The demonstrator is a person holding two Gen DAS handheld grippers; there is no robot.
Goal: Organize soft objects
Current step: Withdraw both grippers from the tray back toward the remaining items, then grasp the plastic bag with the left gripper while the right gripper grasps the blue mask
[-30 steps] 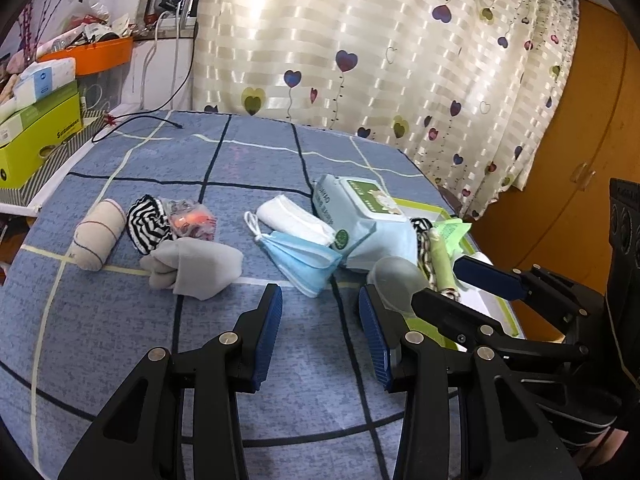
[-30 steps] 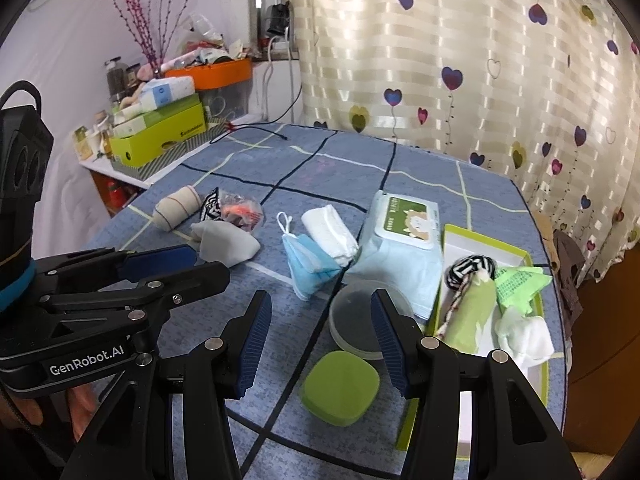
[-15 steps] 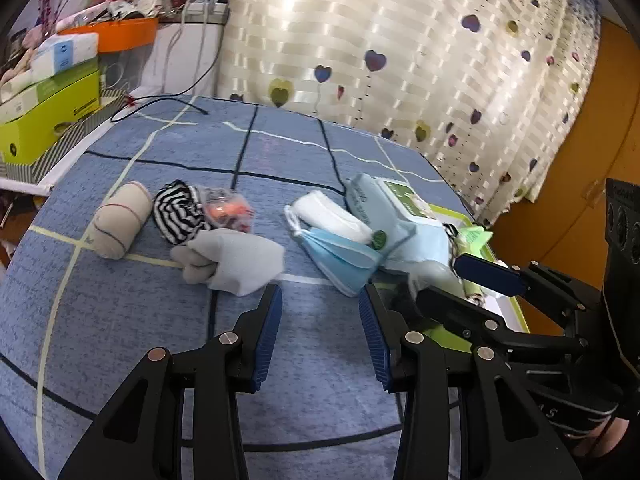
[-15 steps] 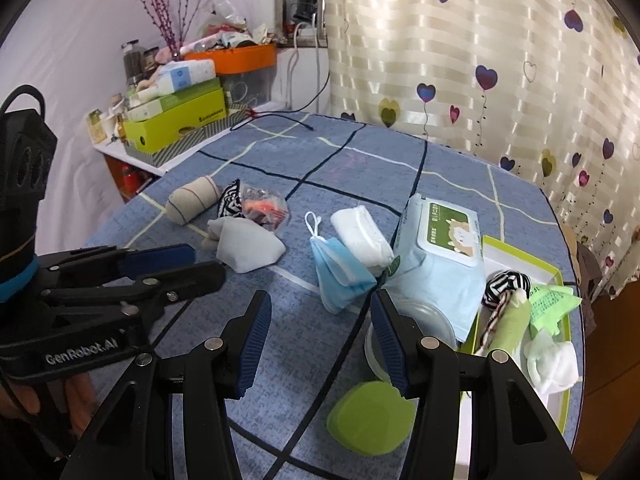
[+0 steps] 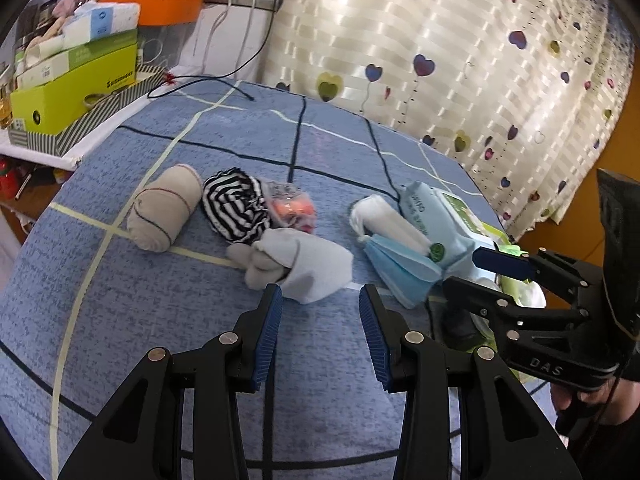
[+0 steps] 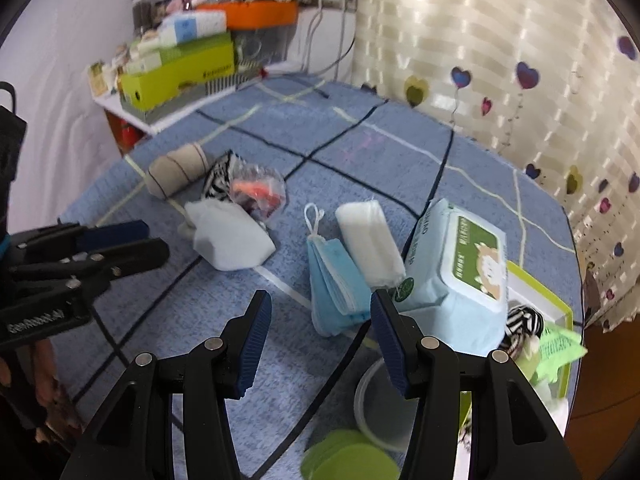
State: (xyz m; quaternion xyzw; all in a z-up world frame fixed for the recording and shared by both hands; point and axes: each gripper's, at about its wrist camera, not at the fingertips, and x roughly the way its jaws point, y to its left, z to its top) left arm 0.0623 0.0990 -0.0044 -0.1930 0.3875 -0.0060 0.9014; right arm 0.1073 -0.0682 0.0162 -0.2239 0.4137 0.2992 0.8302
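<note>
My left gripper (image 5: 320,312) hangs wide and empty just short of the grey sock (image 5: 304,264) on the blue counter (image 5: 120,300); my right gripper (image 6: 320,320) (equally wide, holding nothing) hovers over the blue masks (image 6: 336,280), beside the wipes pack (image 6: 460,264).

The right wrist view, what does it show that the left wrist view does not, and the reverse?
Only the right wrist view shows the green lid, the clear round container and the striped item in the tray. Only the left wrist view shows the beige roll unblurred. Both show the grey cloth, blue masks, wipes pack, and open left gripper and right gripper.
</note>
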